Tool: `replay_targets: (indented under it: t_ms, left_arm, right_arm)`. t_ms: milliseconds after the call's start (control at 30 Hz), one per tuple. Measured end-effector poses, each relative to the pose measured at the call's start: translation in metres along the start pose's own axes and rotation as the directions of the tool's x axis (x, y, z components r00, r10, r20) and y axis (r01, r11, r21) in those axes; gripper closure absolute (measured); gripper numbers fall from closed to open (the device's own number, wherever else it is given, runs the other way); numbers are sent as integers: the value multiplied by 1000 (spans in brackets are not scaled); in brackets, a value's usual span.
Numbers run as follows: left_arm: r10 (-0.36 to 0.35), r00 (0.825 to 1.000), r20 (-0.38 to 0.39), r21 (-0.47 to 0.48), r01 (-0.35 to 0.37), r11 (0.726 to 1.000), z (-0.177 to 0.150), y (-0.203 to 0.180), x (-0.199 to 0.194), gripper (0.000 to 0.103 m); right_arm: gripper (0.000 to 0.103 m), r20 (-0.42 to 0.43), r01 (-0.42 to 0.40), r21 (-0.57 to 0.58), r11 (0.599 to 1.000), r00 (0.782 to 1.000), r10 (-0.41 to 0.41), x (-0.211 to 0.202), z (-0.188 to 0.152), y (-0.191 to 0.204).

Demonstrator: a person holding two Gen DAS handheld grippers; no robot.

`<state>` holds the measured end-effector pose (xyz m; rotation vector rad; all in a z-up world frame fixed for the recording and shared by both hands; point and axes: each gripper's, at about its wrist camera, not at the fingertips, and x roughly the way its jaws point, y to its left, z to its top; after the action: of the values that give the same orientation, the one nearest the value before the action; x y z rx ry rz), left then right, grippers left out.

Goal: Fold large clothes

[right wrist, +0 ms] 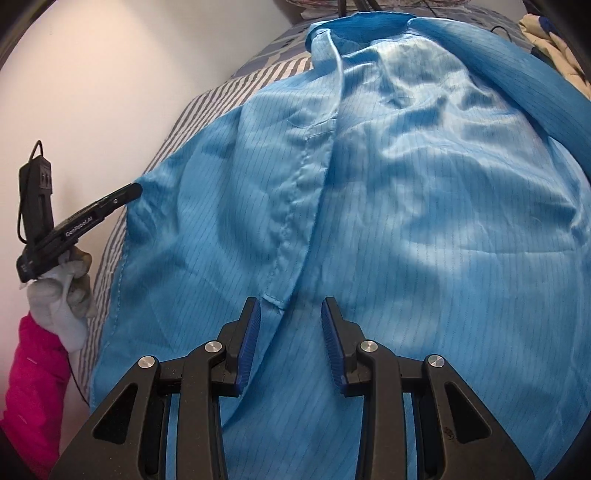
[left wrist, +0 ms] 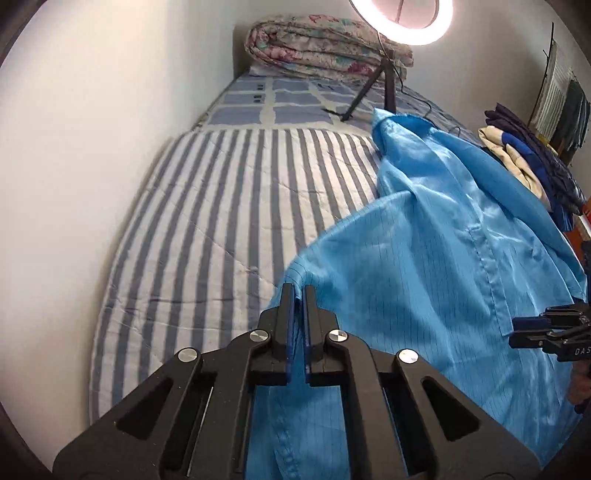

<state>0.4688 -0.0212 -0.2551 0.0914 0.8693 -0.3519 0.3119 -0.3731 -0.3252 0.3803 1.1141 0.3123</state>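
Observation:
A large shiny blue coat (left wrist: 436, 236) lies spread on the striped bed cover (left wrist: 229, 206), collar at the far end, lining up. My left gripper (left wrist: 298, 291) is shut on the coat's left edge, and fabric shows in the thin gap between its pads. In the right wrist view the left gripper (right wrist: 136, 190) meets that edge of the coat (right wrist: 406, 192), held by a white-gloved hand (right wrist: 62, 295). My right gripper (right wrist: 291, 306) hovers open over the coat's near part, with the corner of the front placket (right wrist: 275, 301) between its fingers, untouched. The right gripper (left wrist: 513, 331) also shows at the left wrist view's right edge.
A white wall (left wrist: 92, 129) runs along the bed's left side. At the bed's far end are a rolled floral quilt (left wrist: 317, 48) and a ring light (left wrist: 402, 22) on a tripod (left wrist: 369, 88). A pile of dark and cream clothes (left wrist: 528, 158) lies to the right. A pink sleeve (right wrist: 33, 387) is at lower left.

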Motion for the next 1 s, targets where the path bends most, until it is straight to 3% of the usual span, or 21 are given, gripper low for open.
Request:
replay_targets:
  t_ms: [33, 67, 133, 267, 367, 433, 500, 567, 733, 833, 1000]
  left_arm:
    - [25, 1000, 4, -13, -25, 1000, 1, 4, 0, 102]
    - [36, 999, 1, -29, -36, 999, 2, 9, -1, 102]
    - [70, 998, 0, -57, -70, 996, 2, 22, -1, 103]
    - [120, 993, -10, -69, -121, 990, -2, 34, 5, 103]
    - [116, 993, -18, -84, -117, 989, -3, 38, 12, 103]
    - [111, 994, -18, -65, -112, 992, -4, 37, 14, 103]
    - [100, 995, -21, -56, -101, 993, -8, 38, 15, 103]
    - [86, 996, -18, -57, -86, 995, -9, 39, 14, 103]
    - [67, 998, -15, -40, -67, 997, -10, 41, 13, 103]
    - [48, 999, -18, -48, -49, 998, -12, 44, 12, 103]
    - [29, 999, -15, -36, -29, 999, -12, 47, 12, 103]
  right_arm:
    - [74, -1, -9, -6, 1000, 1000, 9, 3, 2, 2]
    - [87, -5, -8, -14, 1000, 1000, 8, 5, 5, 4]
    - [97, -18, -3, -22, 1000, 1000, 2, 14, 11, 11]
    - [99, -10, -3, -28, 1000, 1000, 3, 29, 23, 21]
    - [100, 6, 20, -30, 999, 1000, -19, 35, 35, 27]
    - [100, 52, -15, -55, 998, 998, 18, 27, 41, 32]
    - [99, 79, -10, -74, 997, 997, 16, 17, 46, 33]
    - [86, 99, 0, -72, 997, 995, 7, 11, 56, 29]
    - [78, 166, -23, 42, 999, 986, 15, 12, 96, 5]
    - [66, 200, -30, 75, 997, 980, 15, 19, 120, 0]
    - [66, 218, -12, 113, 993, 976, -13, 44, 165, -2]
